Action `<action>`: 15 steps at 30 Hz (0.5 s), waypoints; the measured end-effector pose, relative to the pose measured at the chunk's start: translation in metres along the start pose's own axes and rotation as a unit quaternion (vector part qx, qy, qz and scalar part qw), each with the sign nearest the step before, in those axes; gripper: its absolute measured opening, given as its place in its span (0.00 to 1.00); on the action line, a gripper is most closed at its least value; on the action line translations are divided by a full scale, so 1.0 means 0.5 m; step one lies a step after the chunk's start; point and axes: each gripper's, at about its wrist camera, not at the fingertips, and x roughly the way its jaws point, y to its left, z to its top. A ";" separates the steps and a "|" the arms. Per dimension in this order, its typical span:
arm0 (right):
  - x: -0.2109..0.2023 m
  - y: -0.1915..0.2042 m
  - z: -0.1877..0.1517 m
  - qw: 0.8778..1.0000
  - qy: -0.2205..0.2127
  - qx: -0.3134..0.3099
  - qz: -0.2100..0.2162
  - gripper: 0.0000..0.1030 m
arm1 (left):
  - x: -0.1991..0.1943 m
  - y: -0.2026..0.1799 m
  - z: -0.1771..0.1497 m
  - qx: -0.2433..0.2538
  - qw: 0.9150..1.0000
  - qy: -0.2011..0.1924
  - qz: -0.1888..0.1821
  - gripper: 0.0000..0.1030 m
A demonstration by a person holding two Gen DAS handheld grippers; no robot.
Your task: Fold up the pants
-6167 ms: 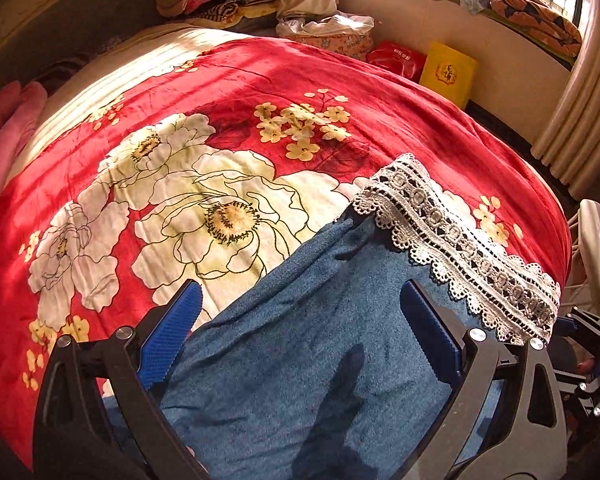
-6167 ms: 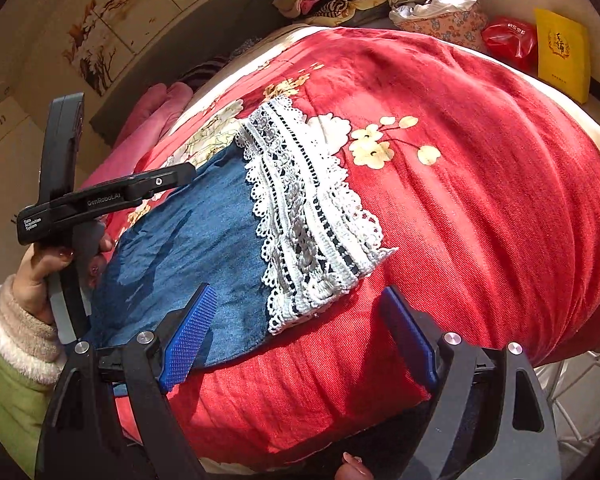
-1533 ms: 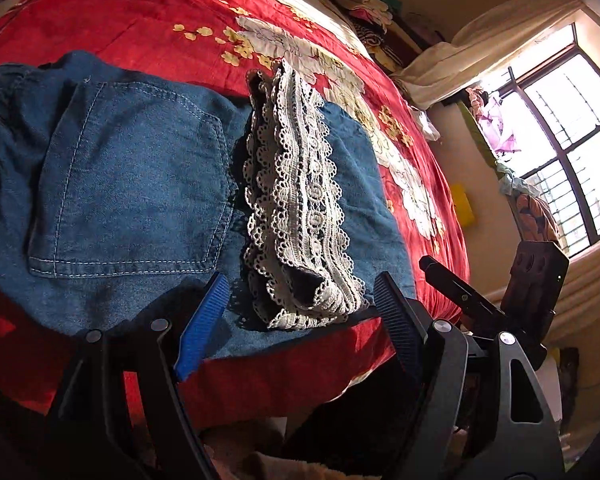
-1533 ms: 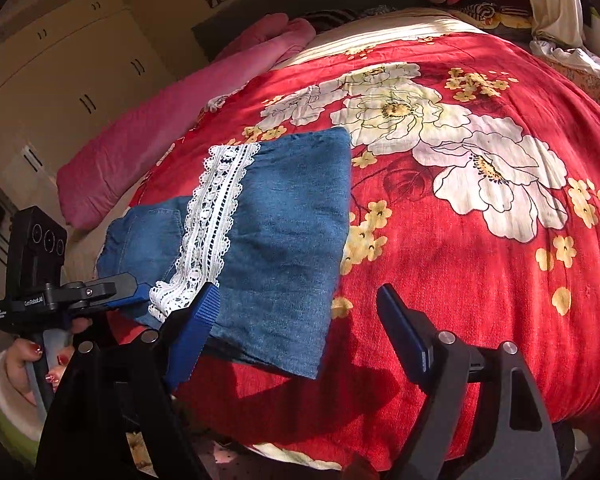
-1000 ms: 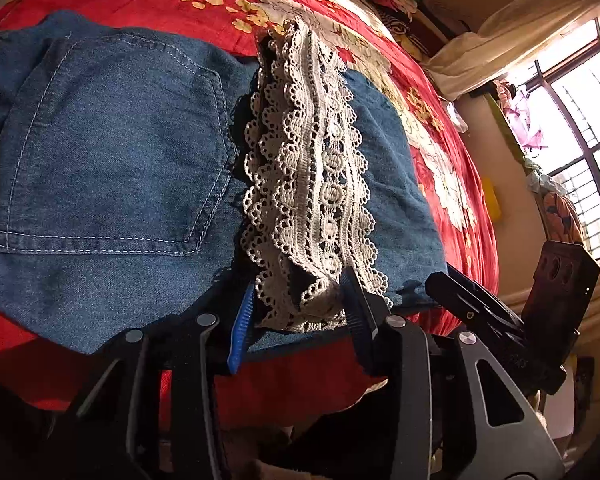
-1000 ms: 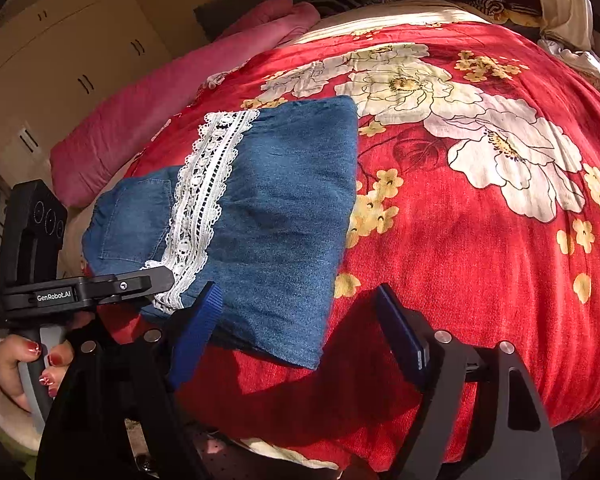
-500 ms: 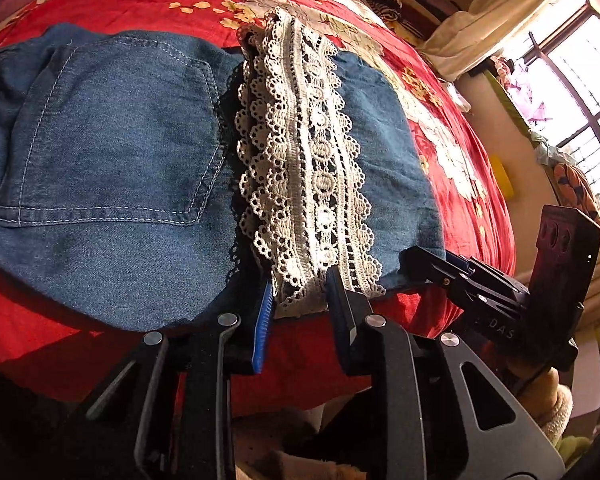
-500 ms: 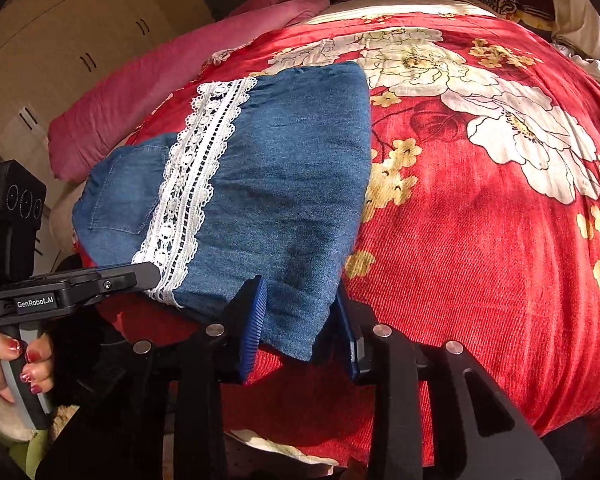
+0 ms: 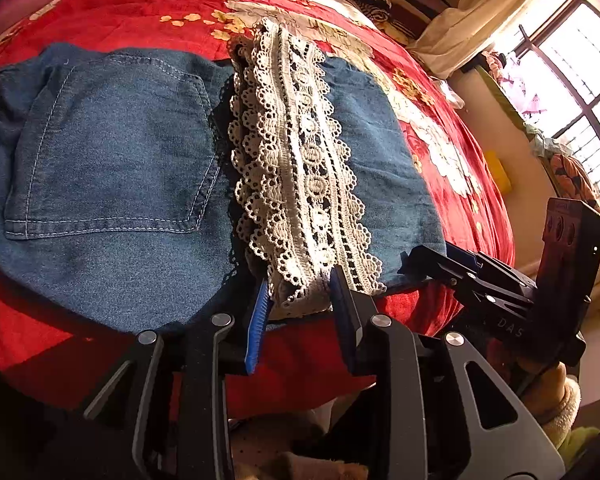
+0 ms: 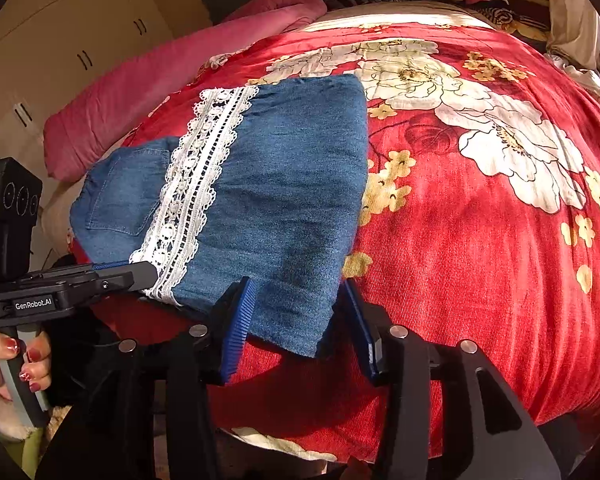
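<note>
Denim is filling the left wrist view: the soft blue denim pants point(image 9: 112, 168) with a white lace band point(image 9: 296, 168) are lying folded on the red flowered bed cover point(image 9: 140, 8), near its front edge. The left tongs point(image 9: 300, 300) are squeezing in on the near end of the lace band, with a bunch of cloth between the blue pads. The lace looks thin and full of holes, so it may snag or stretch. Taking the denim under it too would be safer.

In the right wrist view, the right tongs point(image 10: 296, 316) are closing around the near corner of the folded denim. The pads are not quite touching the cloth on the right side, so I cannot tell if the grip is firm. The pants look light and floppy, so they will droop between the two holds. Holding both near corners should keep the layers together. A pink pillow point(image 10: 180, 92) is lying behind.
</note>
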 end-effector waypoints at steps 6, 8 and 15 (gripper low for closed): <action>-0.042 -0.002 0.004 1.000 -0.021 0.006 -0.011 0.55 | -0.017 -0.007 -0.001 0.009 1.000 -0.006 0.008 0.31; -0.052 0.002 0.008 1.000 -0.025 0.006 -0.014 0.58 | -0.024 -0.008 -0.001 0.011 1.000 -0.010 0.011 0.33; -0.078 0.025 0.022 0.999 -0.040 0.003 -0.020 0.69 | -0.057 -0.008 -0.001 0.016 0.999 -0.033 0.022 0.44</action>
